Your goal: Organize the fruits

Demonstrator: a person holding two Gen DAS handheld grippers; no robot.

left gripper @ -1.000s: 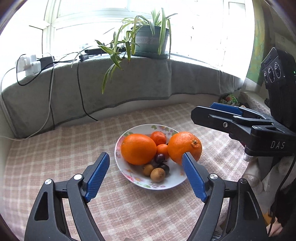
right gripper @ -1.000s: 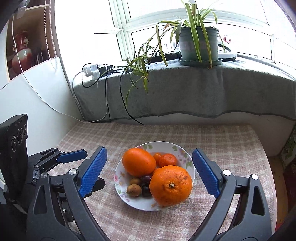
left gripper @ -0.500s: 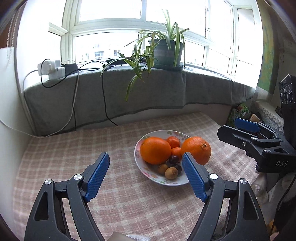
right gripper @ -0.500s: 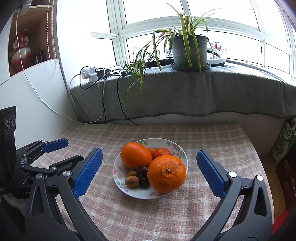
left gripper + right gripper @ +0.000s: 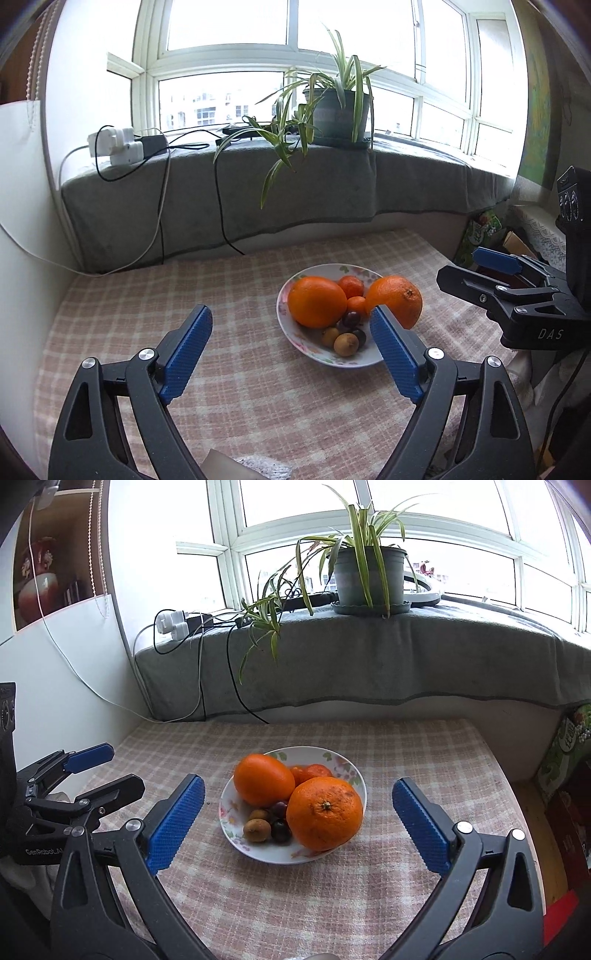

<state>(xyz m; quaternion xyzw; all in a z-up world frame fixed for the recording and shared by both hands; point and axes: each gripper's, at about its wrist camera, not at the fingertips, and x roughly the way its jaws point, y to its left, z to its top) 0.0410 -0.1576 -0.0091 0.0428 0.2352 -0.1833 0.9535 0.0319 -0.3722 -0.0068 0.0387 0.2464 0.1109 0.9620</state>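
The left tongs (image 5: 291,325) are wide apart with nothing between the blue pads (image 5: 186,349). They have just been opening more. The right tongs (image 5: 298,797) are spread as wide as they go and hold nothing too; they also have just been opening.

Both tongs hang over the bench (image 5: 424,753), which has a pink checked cloth on it. The flowered plate (image 5: 343,766) of fruit sits on the cloth, in front of the right tongs and between their two pads in that view, but the pads do not touch it. From the left tongs, the plate is ahead and to the right, and the right pad (image 5: 393,354) hides a bit of its rim.

On the plate are two big oranges. The bumpy orange (image 5: 324,814) is on the side nearest the right tongs and leans over the rim. The smooth orange (image 5: 264,779) is behind it and to the left. Behind them, two small tangerines (image 5: 351,286) sit close together. In front of the smooth orange are little brown fruits (image 5: 256,830) and small dark round fruits (image 5: 280,830), all bunched up and touching.

The left tongs show at the left edge of the right view, beside the plate but well apart from it.

Far behind the plate, a potted plant (image 5: 369,576) stands on a window ledge covered with a grey cloth (image 5: 369,657). White plugs (image 5: 118,146) with wires lie on the ledge to the left.
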